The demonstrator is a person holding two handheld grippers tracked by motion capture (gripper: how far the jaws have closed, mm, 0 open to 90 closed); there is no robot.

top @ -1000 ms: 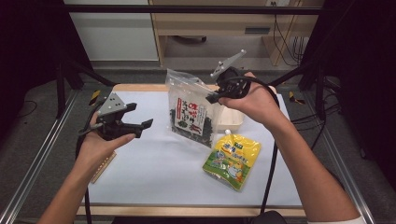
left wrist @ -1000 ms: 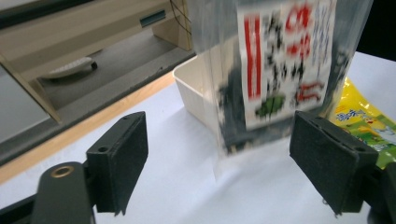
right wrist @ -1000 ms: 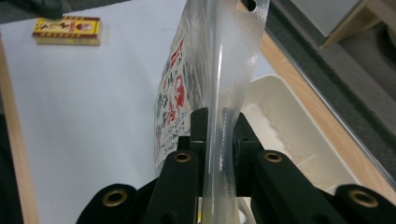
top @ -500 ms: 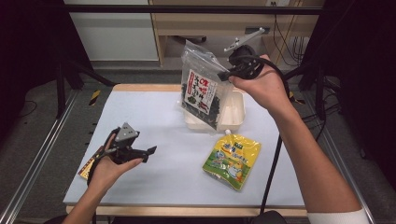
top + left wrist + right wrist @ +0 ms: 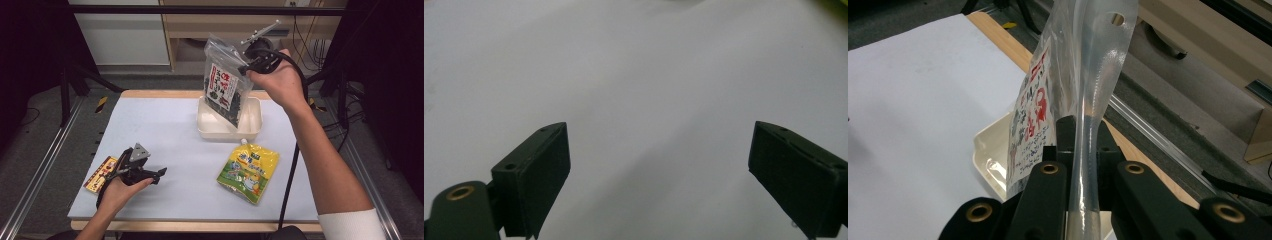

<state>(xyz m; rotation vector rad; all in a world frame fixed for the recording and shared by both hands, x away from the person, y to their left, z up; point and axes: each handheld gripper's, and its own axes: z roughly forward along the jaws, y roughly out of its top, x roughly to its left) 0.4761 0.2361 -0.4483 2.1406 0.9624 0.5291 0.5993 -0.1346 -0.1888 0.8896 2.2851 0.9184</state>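
- Table (image 5: 165,125): white work surface; it bears every item below.
- Tray (image 5: 254,131): cream, shallow and rigid, at the far centre of the table. Judged the likely receptacle for the bag.
- Clear bag (image 5: 225,85): transparent film pouch with a red-and-white label and dark, loose contents. It hangs in the air directly above the tray, its lower corner at or just inside the tray rim. Handling judgement: light, soft and limp; the film is slippery and the contents shift, so the body sags and swings. Take hold at the flat sealed top strip, below the hang hole (image 5: 1118,19), not at the filled body.
- Yellow pouch (image 5: 248,170): lies flat on the table, just in front of the tray.
- Right gripper (image 5: 250,64): jaws clamped tight on the bag's top strip, carrying its full weight.
- Left gripper (image 5: 150,176): low over bare table at front left; its jaws have just been opening, stand wide apart and hold nothing.
- Small packet (image 5: 102,172): red and yellow, beside the left hand.
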